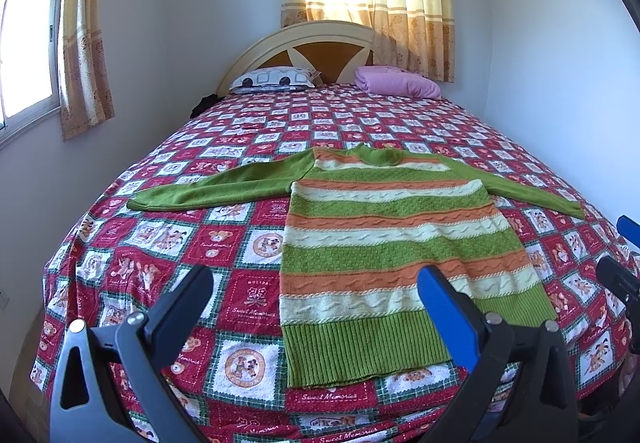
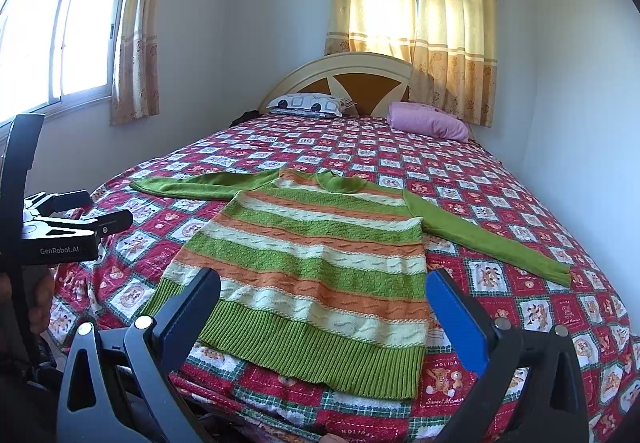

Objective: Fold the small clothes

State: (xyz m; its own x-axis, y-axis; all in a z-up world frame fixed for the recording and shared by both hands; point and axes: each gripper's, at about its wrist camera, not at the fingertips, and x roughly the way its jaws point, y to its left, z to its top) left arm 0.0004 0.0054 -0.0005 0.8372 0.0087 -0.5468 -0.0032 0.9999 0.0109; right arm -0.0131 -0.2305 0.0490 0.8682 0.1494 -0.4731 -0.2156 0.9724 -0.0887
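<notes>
Lying flat on the bed point(image 1: 168, 239), the sweater point(image 1: 384, 243) is spread out near the foot edge. Its striped body points toward the foot edge, and its neck points toward the pillows. Both green sleeves stick straight out to the sides. Nothing looks folded yet, so the job seems to be right at the start. All the folds are left to do: the sleeves, then the body.

The left hand-held gripper point(image 1: 316, 291) hangs over the foot edge with its fingers wide apart and nothing in them. The right hand-held gripper point(image 2: 324, 295) is the same, wide apart and bare, just above the sweater's ribbed hem. Neither one touches the sweater.
</notes>
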